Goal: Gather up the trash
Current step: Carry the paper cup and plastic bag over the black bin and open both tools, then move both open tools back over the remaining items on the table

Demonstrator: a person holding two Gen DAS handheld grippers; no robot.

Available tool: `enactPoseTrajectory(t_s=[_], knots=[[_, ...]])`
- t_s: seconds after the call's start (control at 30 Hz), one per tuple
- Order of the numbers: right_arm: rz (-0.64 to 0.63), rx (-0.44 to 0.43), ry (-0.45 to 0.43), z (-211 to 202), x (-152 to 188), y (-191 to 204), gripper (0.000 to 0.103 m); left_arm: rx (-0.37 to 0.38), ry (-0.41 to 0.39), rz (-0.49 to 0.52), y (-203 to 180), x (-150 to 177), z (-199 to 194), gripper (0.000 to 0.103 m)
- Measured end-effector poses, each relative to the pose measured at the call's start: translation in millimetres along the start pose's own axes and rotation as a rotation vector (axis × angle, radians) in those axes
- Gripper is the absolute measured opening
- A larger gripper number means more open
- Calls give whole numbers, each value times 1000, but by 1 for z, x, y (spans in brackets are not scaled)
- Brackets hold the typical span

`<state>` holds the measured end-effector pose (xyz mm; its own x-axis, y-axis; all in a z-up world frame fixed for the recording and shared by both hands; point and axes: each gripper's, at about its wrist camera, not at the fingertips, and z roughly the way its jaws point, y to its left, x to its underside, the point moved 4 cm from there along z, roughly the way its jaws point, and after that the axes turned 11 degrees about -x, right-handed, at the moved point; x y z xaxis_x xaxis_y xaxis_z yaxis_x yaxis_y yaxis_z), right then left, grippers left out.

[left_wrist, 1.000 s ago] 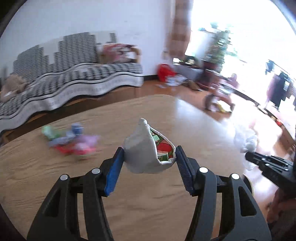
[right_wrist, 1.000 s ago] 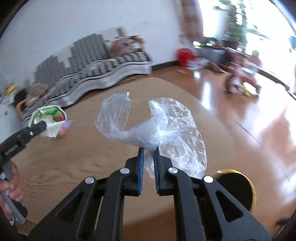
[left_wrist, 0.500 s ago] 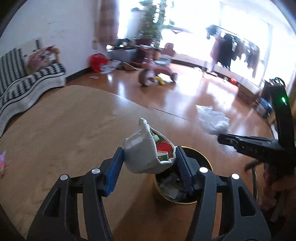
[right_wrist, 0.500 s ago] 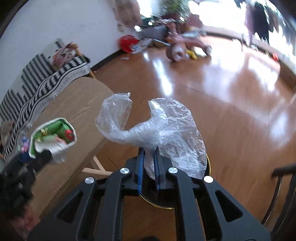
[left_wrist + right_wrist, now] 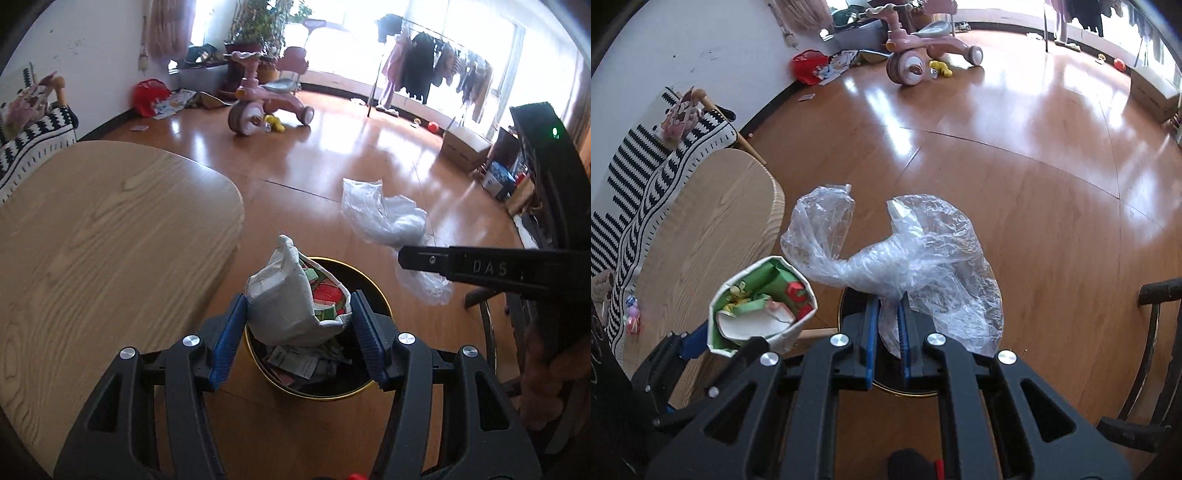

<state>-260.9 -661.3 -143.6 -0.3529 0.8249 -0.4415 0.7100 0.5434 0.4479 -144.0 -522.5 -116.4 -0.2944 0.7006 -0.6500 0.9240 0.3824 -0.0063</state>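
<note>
My left gripper (image 5: pixel 297 312) is shut on a crumpled white carton (image 5: pixel 286 295) printed green and red inside, held right over a black trash bin with a gold rim (image 5: pixel 380 295) that holds paper scraps. The carton also shows in the right wrist view (image 5: pixel 761 306). My right gripper (image 5: pixel 888 314) is shut on a clear plastic bag (image 5: pixel 916 258), held above the same bin (image 5: pixel 846 299), which is mostly hidden under it. In the left wrist view the bag (image 5: pixel 384 221) hangs from the right gripper's tip to the right of the bin.
A light wooden table (image 5: pixel 92 240) lies to the left, with small colourful wrappers (image 5: pixel 632 314) on it. A striped sofa (image 5: pixel 639 184) stands behind. A pink tricycle (image 5: pixel 266 107), a red bag (image 5: pixel 149 96) and a chair frame (image 5: pixel 1160 332) stand on the wooden floor.
Both grippers have swung from over the table to the right and down, and now hold the carton and the plastic bag above the trash bin. Both grips are unchanged.
</note>
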Motion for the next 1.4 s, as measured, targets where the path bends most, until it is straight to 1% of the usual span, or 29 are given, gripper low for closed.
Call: enactPoseTrajectory(t_s=[0.07,0.23,0.53,0.73,0.77,0.8,0.83,0.87,0.9,0.97,1.1,1.4], knots=[[6,1,-1,0,0,1,11,6,8,7,-6,1,6,56],[4,1,1,1,0,1,11,19,20,2,-7,-1,17,56],[3,5,3,4,2,3,11,37,28,6,-10,0,24,57],[10,4,0,5,2,4,11,40,30,19,-15,1,27,62],[11,5,2,5,2,5,13,43,32,20,-16,1,27,63],[14,5,4,6,1,4,17,48,32,22,-16,1,28,67],[18,5,4,6,2,1,36,48,31,23,-17,2,27,74],[23,7,-2,4,2,0,63,46,25,26,-18,2,26,77],[26,7,-14,2,1,0,68,49,20,29,-19,2,25,77],[16,8,-37,-2,0,2,68,53,21,35,-20,3,24,78],[12,8,-26,0,3,3,68,51,21,30,-19,4,23,80],[16,13,-39,-4,3,4,68,39,9,15,-11,1,13,82]])
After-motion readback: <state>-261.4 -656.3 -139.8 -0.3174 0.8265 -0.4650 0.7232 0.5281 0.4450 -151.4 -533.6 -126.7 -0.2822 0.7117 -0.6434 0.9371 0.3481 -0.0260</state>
